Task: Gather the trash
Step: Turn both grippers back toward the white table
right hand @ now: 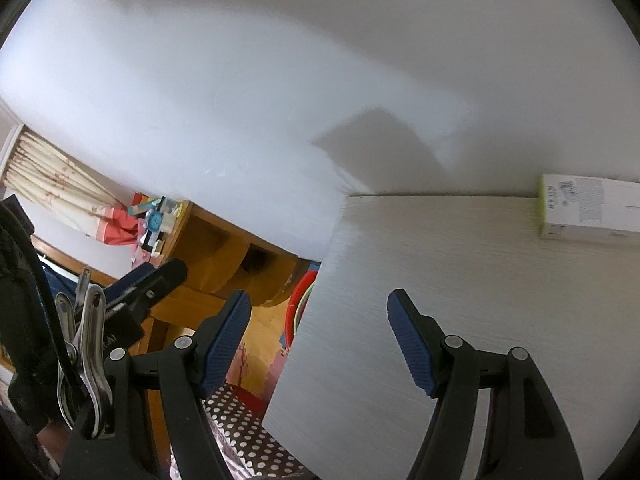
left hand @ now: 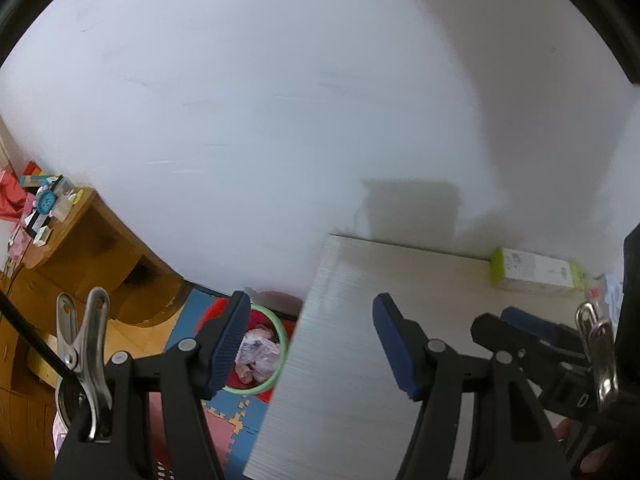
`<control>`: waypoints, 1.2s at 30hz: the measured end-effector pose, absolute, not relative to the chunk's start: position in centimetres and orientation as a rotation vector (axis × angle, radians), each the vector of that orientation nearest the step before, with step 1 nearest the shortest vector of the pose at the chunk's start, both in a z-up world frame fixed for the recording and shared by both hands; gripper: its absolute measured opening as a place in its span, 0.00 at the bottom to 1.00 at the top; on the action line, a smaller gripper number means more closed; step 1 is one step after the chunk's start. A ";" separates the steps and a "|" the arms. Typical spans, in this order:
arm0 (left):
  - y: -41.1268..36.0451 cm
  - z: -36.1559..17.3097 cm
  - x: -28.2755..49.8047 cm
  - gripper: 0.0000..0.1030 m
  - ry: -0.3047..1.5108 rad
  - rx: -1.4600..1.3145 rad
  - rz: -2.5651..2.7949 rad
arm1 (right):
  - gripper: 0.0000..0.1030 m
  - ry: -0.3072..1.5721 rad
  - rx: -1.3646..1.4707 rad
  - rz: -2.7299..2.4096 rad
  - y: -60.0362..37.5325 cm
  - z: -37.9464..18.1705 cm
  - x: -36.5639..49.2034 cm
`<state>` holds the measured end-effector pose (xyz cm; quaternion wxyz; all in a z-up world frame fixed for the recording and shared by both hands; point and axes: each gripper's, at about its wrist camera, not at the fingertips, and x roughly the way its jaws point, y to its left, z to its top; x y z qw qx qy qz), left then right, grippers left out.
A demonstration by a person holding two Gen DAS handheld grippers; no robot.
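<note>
Left gripper [left hand: 308,344] jaws apart, nothing between the ribbed blue pads [left hand: 230,344]; right gripper [right hand: 318,344] likewise spread wide and empty. Both poised over the left edge of a pale wood-grain table [left hand: 360,360], blurred throughout. Beyond that edge, down on the floor, a green-rimmed bin [left hand: 282,344] with crumpled whitish trash [left hand: 256,354] inside, half hidden behind the left gripper's near finger; from the right wrist only a sliver of its rim, past a red container. Along the table's far edge against the white wall [left hand: 280,100], a white box with lime-green ends [left hand: 536,274], cut off at the frame in the right view; print unreadable. Further left, a rounded orange-brown wooden shelf unit [left hand: 100,256] with small clutter on top, indistinct. Underneath, interlocking foam floor tiles [left hand: 228,416] in blue and pink.
</note>
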<state>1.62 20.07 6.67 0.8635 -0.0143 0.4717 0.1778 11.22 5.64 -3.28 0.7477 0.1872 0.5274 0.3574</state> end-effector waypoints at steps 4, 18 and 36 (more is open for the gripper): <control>17.6 6.4 1.5 0.65 0.982 -0.033 0.317 | 0.70 1.116 0.365 0.749 4.0 -2.2 11.0; 9.4 4.2 4.7 0.67 1.020 -0.028 0.167 | 0.70 1.026 0.252 0.519 -5.2 0.1 10.1; -0.7 0.3 11.1 0.73 1.078 0.179 0.076 | 0.70 1.053 0.271 0.387 -14.4 -3.6 12.9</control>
